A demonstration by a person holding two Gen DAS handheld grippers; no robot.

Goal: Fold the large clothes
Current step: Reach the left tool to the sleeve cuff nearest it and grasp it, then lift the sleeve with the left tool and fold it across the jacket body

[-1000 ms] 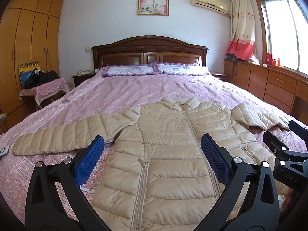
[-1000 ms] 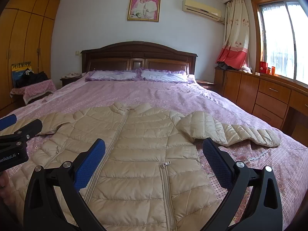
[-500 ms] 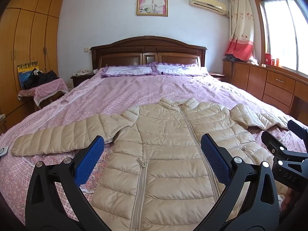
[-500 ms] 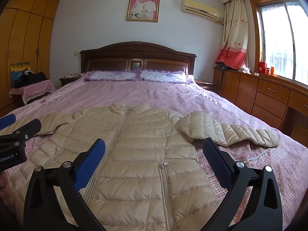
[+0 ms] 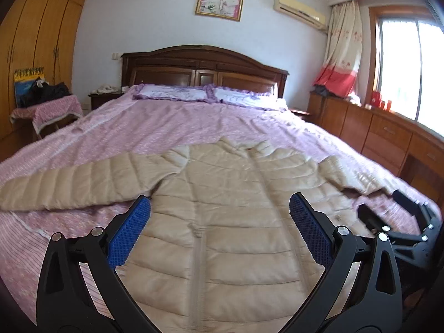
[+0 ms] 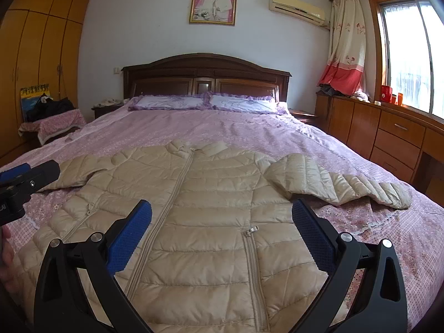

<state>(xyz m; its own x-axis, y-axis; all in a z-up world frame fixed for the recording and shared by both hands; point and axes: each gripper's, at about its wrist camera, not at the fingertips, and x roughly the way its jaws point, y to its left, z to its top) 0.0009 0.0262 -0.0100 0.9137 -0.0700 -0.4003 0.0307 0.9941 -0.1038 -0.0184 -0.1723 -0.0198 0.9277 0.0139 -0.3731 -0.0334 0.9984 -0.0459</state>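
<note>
Both views have tilted slightly since a second ago — the left one is now blurred. Ahead of both jaws the bed (image 6: 249, 130) carries the jacket (image 6: 211, 211), spread flat, zipped, sleeves out. Left gripper (image 5: 219, 216) and right gripper (image 6: 222, 219) hover over its hem — jaws spread wide, holding nothing.
</note>
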